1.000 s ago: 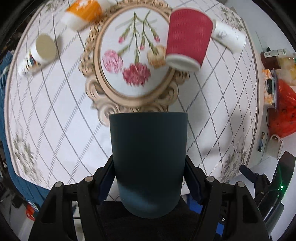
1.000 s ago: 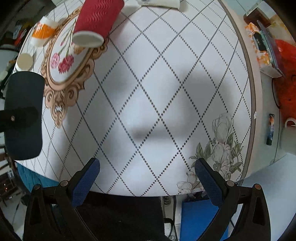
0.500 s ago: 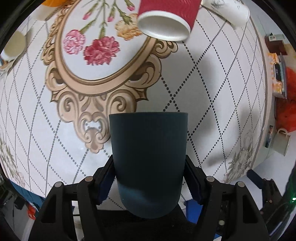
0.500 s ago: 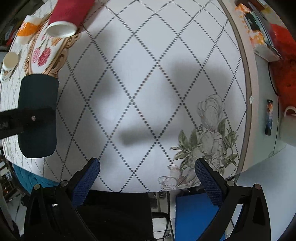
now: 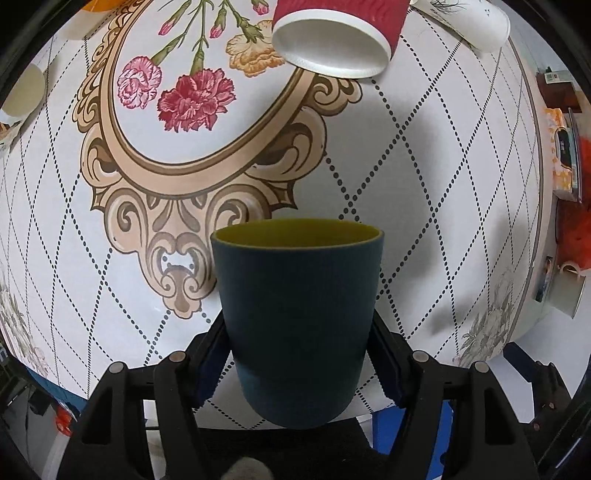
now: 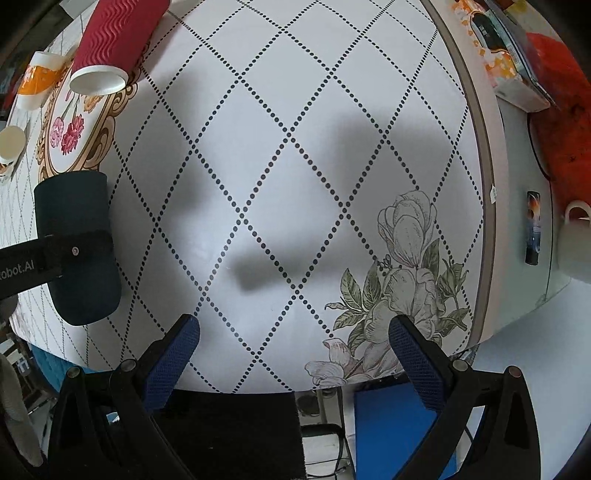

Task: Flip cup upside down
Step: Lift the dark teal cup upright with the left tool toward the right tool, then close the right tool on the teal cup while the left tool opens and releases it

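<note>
Your left tool (image 5: 299,354) clamped the dark cup (image 5: 299,314) mouth-forward over the worktop (image 5: 424,206) for flipping; your right tool (image 6: 293,354) stood apart, empty.

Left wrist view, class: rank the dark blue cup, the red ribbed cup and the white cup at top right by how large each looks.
1. Dark blue cup, held in the left hand-held gripper; nearness to the camera exaggerates it.
2. Red ribbed cup, partly cropped.
3. White cup, also cropped, so least certain.
</note>
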`<control>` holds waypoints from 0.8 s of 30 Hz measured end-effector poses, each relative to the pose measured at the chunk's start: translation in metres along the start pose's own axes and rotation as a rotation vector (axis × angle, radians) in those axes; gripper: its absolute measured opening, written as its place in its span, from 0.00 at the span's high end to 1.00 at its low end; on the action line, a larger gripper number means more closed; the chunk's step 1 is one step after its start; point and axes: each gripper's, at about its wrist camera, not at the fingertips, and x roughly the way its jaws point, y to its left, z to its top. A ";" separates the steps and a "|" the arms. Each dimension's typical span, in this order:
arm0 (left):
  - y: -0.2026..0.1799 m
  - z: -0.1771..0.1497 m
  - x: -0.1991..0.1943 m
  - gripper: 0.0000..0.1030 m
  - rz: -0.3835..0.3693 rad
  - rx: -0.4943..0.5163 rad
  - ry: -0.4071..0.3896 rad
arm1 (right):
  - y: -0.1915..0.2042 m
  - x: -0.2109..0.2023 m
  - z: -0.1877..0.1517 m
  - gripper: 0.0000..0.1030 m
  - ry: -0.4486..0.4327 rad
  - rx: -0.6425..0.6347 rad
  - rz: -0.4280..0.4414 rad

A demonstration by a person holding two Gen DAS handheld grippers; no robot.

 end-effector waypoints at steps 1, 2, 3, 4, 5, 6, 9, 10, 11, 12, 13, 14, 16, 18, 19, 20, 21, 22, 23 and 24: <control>0.002 0.001 -0.003 0.31 0.005 0.005 -0.006 | 0.003 -0.001 0.001 0.00 -0.001 0.000 0.000; 0.001 0.003 -0.006 0.26 0.013 0.014 -0.010 | 0.004 -0.002 0.002 0.00 -0.002 -0.001 0.001; 0.000 0.003 -0.007 0.16 0.016 0.025 -0.015 | 0.006 -0.004 0.004 0.00 -0.003 0.000 0.001; -0.001 0.005 -0.010 0.13 0.009 0.031 -0.016 | 0.006 -0.004 0.004 0.00 -0.005 0.000 0.002; -0.002 0.005 -0.011 0.13 0.006 0.034 -0.017 | 0.007 -0.005 0.004 0.00 -0.007 -0.001 0.002; -0.002 0.005 -0.013 0.13 0.006 0.036 -0.021 | 0.007 -0.005 0.004 0.00 -0.008 -0.001 0.002; -0.003 0.006 -0.017 0.12 0.016 0.042 -0.037 | 0.007 -0.004 0.003 0.00 -0.013 -0.001 0.002; -0.003 0.006 -0.019 0.12 0.017 0.040 -0.042 | 0.006 -0.004 0.003 0.00 -0.015 0.000 0.002; -0.002 0.006 -0.021 0.12 0.015 0.038 -0.046 | 0.006 -0.006 0.003 0.00 -0.017 0.000 0.003; -0.001 0.006 -0.023 0.12 0.011 0.035 -0.050 | 0.005 -0.008 0.004 0.00 -0.018 0.000 0.004; 0.002 0.007 -0.029 0.12 0.011 0.030 -0.060 | 0.005 -0.009 0.004 0.00 -0.019 0.001 0.005; 0.004 0.006 -0.034 0.12 0.005 0.027 -0.070 | 0.005 -0.012 0.004 0.00 -0.021 0.002 0.007; 0.007 0.005 -0.047 0.12 -0.008 0.016 -0.086 | 0.004 -0.018 0.004 0.00 -0.025 0.004 0.015; 0.012 0.004 -0.065 0.12 -0.021 0.010 -0.118 | 0.006 -0.025 0.003 0.00 -0.038 0.001 0.031; 0.017 0.002 -0.076 0.12 -0.019 0.006 -0.144 | 0.007 -0.029 0.002 0.00 -0.043 -0.002 0.037; 0.022 0.000 -0.085 0.12 -0.018 0.001 -0.165 | 0.010 -0.036 0.001 0.00 -0.054 -0.013 0.052; 0.030 -0.003 -0.092 0.12 -0.017 -0.006 -0.184 | 0.014 -0.042 0.000 0.00 -0.061 -0.023 0.061; 0.040 -0.007 -0.101 0.12 -0.005 -0.018 -0.206 | 0.019 -0.048 0.000 0.00 -0.068 -0.037 0.067; 0.046 -0.011 -0.107 0.12 0.006 -0.026 -0.223 | 0.023 -0.053 -0.001 0.00 -0.072 -0.050 0.072; 0.055 -0.015 -0.113 0.12 0.024 -0.035 -0.242 | 0.027 -0.057 -0.001 0.00 -0.076 -0.062 0.080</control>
